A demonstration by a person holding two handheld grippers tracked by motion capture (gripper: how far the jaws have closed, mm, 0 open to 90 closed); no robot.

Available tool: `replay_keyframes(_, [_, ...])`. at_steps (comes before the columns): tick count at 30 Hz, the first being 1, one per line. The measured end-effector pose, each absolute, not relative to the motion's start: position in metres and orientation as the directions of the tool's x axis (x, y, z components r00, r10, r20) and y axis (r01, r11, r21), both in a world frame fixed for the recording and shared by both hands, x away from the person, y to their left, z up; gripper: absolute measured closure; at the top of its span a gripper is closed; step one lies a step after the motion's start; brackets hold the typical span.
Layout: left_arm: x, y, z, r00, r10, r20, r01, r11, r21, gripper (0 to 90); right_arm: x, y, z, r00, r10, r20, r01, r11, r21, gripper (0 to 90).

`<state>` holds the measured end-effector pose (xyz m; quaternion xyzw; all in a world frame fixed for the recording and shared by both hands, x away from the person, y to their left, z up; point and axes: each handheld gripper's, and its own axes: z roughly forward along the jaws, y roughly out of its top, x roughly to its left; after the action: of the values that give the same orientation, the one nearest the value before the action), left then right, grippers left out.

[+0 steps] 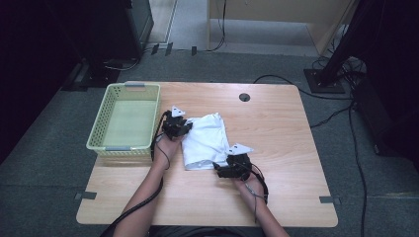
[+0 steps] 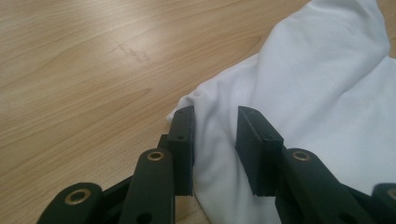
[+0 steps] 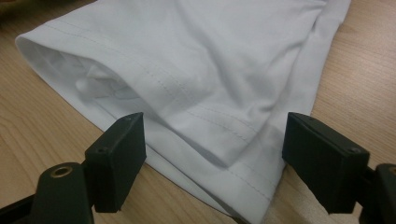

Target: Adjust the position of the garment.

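A white cloth (image 1: 207,140) lies loosely folded in the middle of the wooden table (image 1: 281,133). At its left upper edge my left gripper (image 1: 187,127) rests low, and in the left gripper view its jaws (image 2: 215,116) stand a narrow gap apart with a rounded fold of the cloth (image 2: 317,93) between them; the pads do not visibly press it. My right gripper (image 1: 221,169) is at the cloth's near right corner. Its jaws (image 3: 215,126) are spread wide on either side of the stitched hem of the cloth (image 3: 210,46), without touching it.
A pale green plastic basket (image 1: 99,123) stands at the table's left edge, close behind my left hand. A round cable hole (image 1: 244,97) is near the table's far edge. Bare wood runs along the right side and the front.
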<state>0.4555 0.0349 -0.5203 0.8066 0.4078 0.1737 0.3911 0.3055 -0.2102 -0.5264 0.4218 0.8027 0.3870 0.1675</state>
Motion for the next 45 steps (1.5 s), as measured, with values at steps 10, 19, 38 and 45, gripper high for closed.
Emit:
replay_keyframes(10, [0.456,0.035,-0.520,0.605,0.795,-0.048,0.527,-0.354,0.773,69.2,0.307,-0.203,-0.527,-0.587,0.809,0.015,0.541,0.378,0.751,17.6])
replay_keyframes(19, [0.456,0.035,-0.521,0.602,0.797,-0.052,0.530,-0.350,0.773,69.2,0.311,-0.201,-0.527,-0.586,0.810,0.014,0.538,0.377,0.754,22.0])
replay_keyframes(38, [0.456,0.035,-0.520,0.599,0.799,-0.055,0.532,-0.347,0.772,69.2,0.309,-0.192,-0.526,-0.607,0.795,0.003,0.498,0.378,0.780,66.5])
replay_keyframes(45, [0.454,0.033,-0.520,0.596,0.800,-0.068,0.540,-0.337,0.771,75.9,0.310,-0.192,-0.525,-0.598,0.801,0.023,0.510,0.359,0.782,81.5])
